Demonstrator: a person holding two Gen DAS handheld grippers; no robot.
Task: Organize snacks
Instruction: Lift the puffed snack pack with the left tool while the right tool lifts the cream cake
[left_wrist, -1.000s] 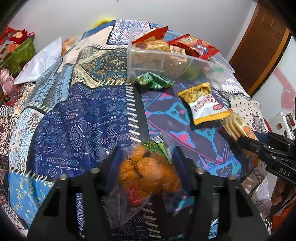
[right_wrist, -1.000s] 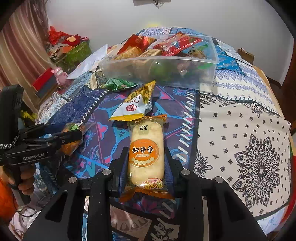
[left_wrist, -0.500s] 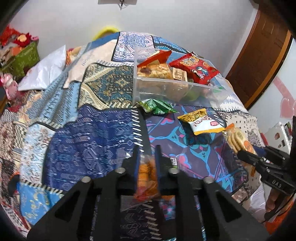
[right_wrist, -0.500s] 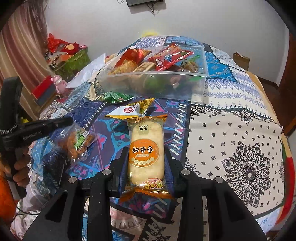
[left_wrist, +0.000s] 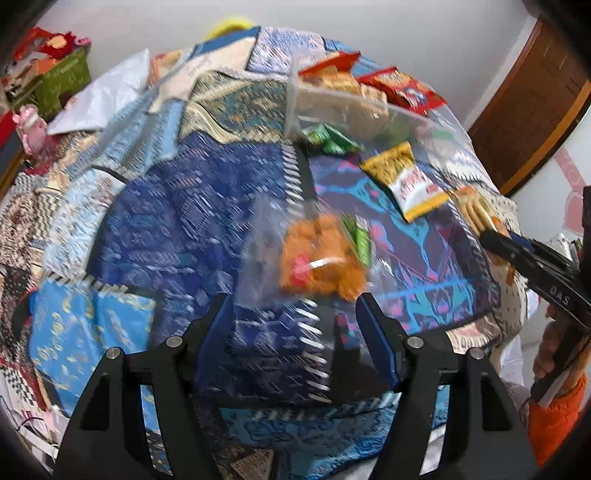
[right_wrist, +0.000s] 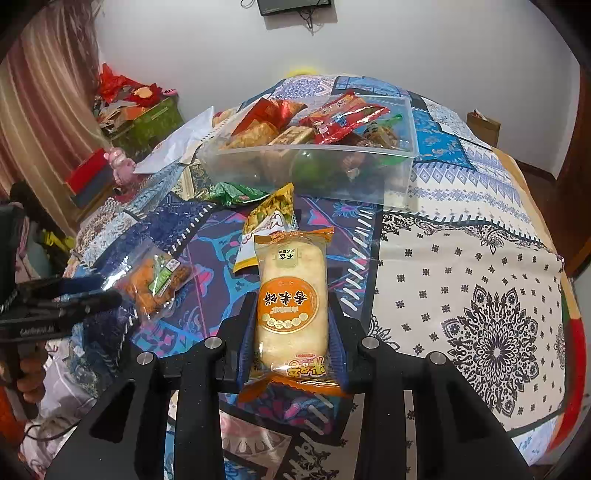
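Observation:
My left gripper (left_wrist: 295, 314) is open, and a clear bag of orange fried snacks (left_wrist: 317, 254) lies on the quilt just past its fingertips, free of them; the bag also shows in the right wrist view (right_wrist: 155, 284). My right gripper (right_wrist: 291, 321) is shut on an orange rice cracker pack (right_wrist: 291, 299), held above the bed. A clear plastic bin (right_wrist: 314, 166) full of snacks stands further back; it also shows in the left wrist view (left_wrist: 362, 110). A yellow-white snack bag (right_wrist: 269, 221) and a green packet (right_wrist: 236, 194) lie in front of the bin.
A patchwork quilt (right_wrist: 461, 277) covers the bed. A white pillow (left_wrist: 99, 99) and green box (left_wrist: 62, 81) with clutter sit at the far left. A wooden door (left_wrist: 528, 110) stands at the right. The right gripper (left_wrist: 517, 251) shows at the left view's right edge.
My left gripper has opened and let go of the orange snack bag, which now lies on the quilt. My right gripper still holds the rice cracker pack.

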